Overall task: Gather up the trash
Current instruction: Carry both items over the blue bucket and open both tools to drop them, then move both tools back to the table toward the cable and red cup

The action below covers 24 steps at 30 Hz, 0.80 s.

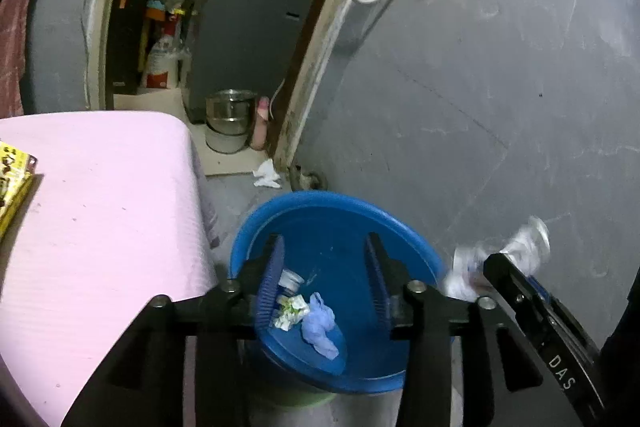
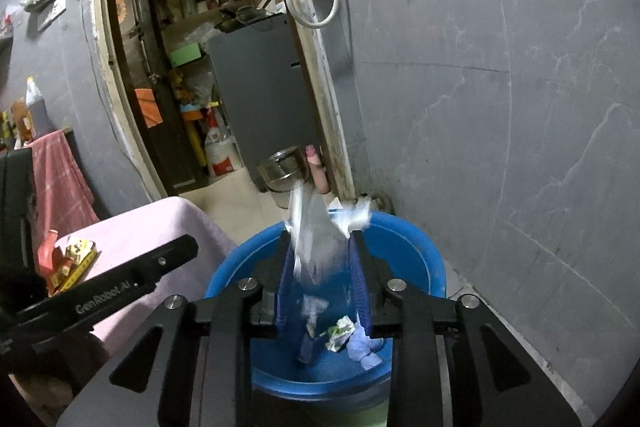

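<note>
Right gripper [image 2: 322,247] apparently gripping plastic wrapper [image 2: 316,227], blue tub [image 2: 420,251]

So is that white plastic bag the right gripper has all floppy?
Probably. The plastic bag sags and crumples between the right gripper's fingers, so it looks limp. It seems thin and see-through, so likely very light. It may drift while falling toward the blue tub.

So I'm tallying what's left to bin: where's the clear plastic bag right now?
The clear plastic bag is pinched in the right gripper, above the blue tub; the left wrist view shows it at lower right.
</note>
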{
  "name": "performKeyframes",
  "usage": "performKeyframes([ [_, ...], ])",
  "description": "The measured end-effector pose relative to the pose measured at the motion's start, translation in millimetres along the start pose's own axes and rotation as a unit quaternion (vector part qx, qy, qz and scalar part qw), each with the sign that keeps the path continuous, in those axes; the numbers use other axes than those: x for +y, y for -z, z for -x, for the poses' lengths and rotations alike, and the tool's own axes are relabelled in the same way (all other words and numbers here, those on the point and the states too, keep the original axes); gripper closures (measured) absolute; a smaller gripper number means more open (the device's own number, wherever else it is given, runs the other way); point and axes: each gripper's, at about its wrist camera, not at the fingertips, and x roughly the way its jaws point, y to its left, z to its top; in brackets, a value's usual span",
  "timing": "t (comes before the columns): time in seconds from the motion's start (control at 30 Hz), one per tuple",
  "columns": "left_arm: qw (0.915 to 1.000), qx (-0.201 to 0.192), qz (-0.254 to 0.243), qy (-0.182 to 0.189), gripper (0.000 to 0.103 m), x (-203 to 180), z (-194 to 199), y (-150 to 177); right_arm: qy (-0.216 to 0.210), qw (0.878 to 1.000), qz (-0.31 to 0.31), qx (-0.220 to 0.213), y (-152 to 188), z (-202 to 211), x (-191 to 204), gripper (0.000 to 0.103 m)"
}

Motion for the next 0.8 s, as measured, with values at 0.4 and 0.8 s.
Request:
performKeyframes([
  [0.4, 0.9933, -0.092, -0.036, -0.059, 0.045, 15, 74, -20, -0.004, 0.993, 0.037, -0.11, -14, 37, 31, 0.035],
  [0.8, 0.9779, -0.168, -0.002, -0.125, 0.005, 73, 154, -18, -0.048, 0.983, 0.034, -0.172, -21, 57, 79, 0.0],
])
